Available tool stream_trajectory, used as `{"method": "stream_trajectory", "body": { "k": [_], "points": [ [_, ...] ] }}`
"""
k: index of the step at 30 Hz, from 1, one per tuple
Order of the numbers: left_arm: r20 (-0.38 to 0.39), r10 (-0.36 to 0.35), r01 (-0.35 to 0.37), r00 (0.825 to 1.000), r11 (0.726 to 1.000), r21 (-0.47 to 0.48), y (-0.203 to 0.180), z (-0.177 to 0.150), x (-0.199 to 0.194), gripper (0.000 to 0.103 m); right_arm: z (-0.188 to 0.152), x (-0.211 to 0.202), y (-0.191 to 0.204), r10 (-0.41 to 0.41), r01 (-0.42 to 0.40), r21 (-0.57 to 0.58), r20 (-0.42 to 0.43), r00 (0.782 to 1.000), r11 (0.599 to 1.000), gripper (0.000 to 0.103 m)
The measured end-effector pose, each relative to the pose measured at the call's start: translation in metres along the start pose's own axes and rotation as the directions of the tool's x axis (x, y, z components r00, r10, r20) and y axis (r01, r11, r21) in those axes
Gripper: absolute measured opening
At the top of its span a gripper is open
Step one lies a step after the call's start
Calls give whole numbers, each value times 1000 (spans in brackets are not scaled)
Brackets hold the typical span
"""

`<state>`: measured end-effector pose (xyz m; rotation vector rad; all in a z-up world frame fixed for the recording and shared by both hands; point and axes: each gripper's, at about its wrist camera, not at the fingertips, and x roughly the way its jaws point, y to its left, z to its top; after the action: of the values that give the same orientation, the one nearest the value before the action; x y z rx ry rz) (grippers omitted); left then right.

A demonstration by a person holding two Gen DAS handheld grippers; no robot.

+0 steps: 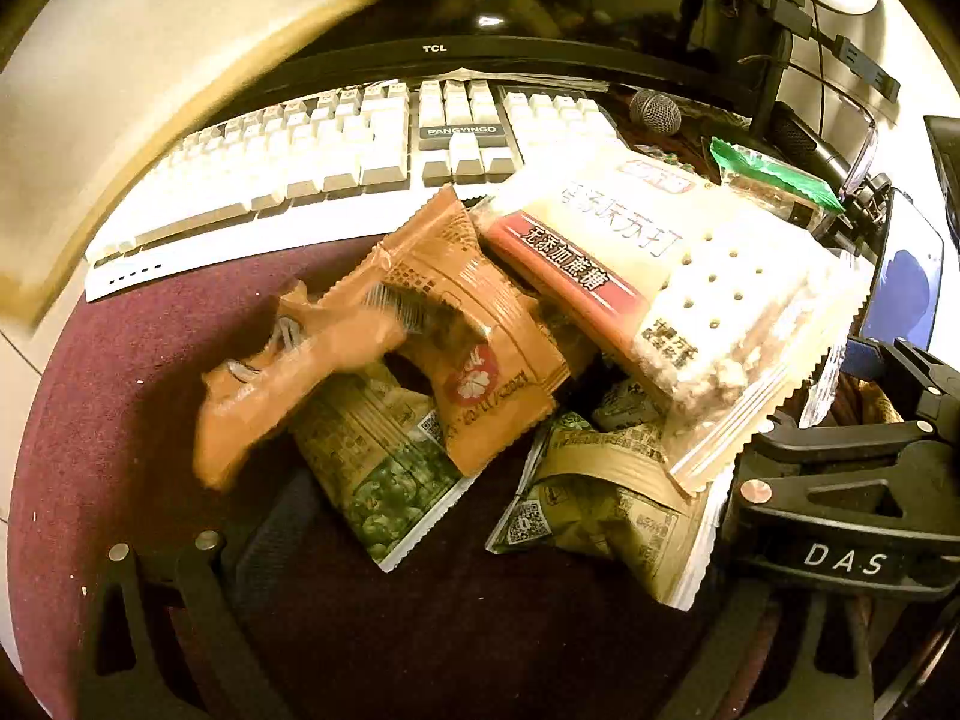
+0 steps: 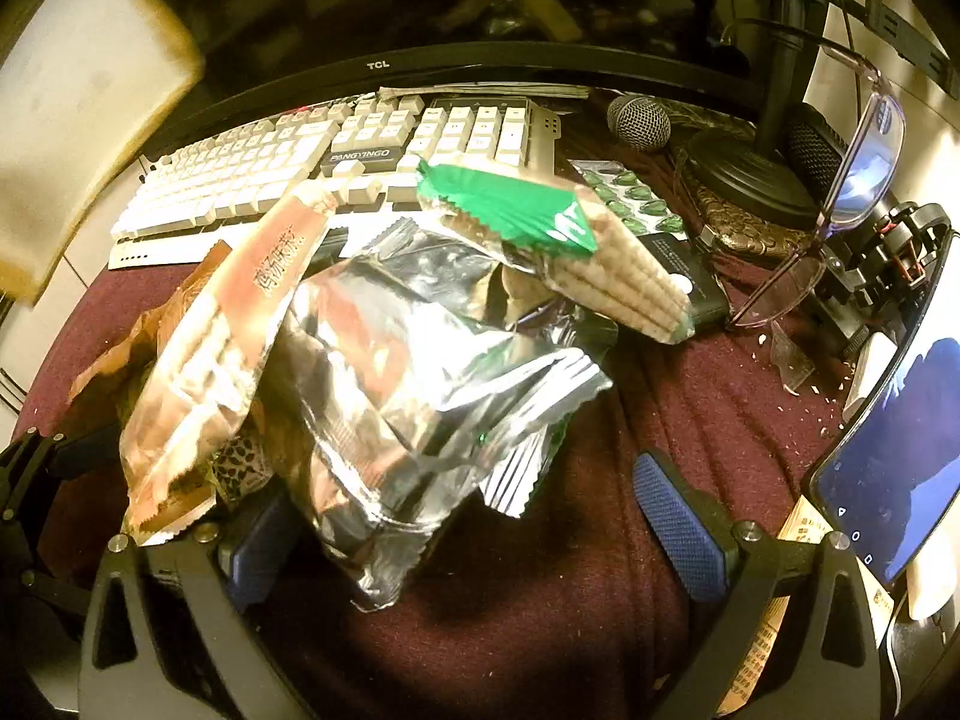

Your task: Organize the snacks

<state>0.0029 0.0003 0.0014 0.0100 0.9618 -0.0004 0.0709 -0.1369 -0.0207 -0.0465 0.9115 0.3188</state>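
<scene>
A heap of snack packets lies on the maroon cloth (image 1: 120,420). In the left wrist view it holds two orange packets (image 1: 480,324), one of them blurred, green pea packets (image 1: 384,462) and a pale soda cracker pack (image 1: 678,276). My left gripper (image 1: 498,570) is open low in front of the heap, with a pea packet lying between its fingers. In the right wrist view a crumpled silver foil packet (image 2: 420,390) lies between the fingers of my open right gripper (image 2: 468,516). The cracker pack (image 2: 222,324) leans to its left. A green-wrapped wafer pack (image 2: 540,228) rests behind the foil packet.
A white keyboard (image 1: 336,150) and a TCL monitor (image 1: 456,51) stand behind the heap. A microphone (image 2: 639,120), a blister pack (image 2: 630,198), glasses (image 2: 840,210) and a lit phone (image 2: 888,462) crowd the right side. The right gripper's body (image 1: 840,540) sits close at the left view's right.
</scene>
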Motion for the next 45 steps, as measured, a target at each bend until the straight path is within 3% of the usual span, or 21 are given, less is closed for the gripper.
{"method": "stream_trajectory", "body": {
  "k": [20, 33, 41, 45],
  "points": [
    [0, 0, 0, 1000, 1000, 0, 0, 0, 0, 102, 1, -1, 1, 9, -9, -1, -5, 1000, 1000, 103],
    [-1, -1, 1, 1000, 1000, -1, 2, 3, 1, 102, -16, -39, -17, 174, -174, -6, -32, 984, 985, 103],
    [-1, 2, -2, 1000, 1000, -4, 1, 3, 1, 102, -26, -80, -18, 173, -169, -64, 63, 983, 984, 103],
    [-6, 7, -7, 1000, 1000, -3, 0, -2, -1, 102, -26, -90, -21, 179, -173, -71, 101, 979, 982, 98]
  ]
}}
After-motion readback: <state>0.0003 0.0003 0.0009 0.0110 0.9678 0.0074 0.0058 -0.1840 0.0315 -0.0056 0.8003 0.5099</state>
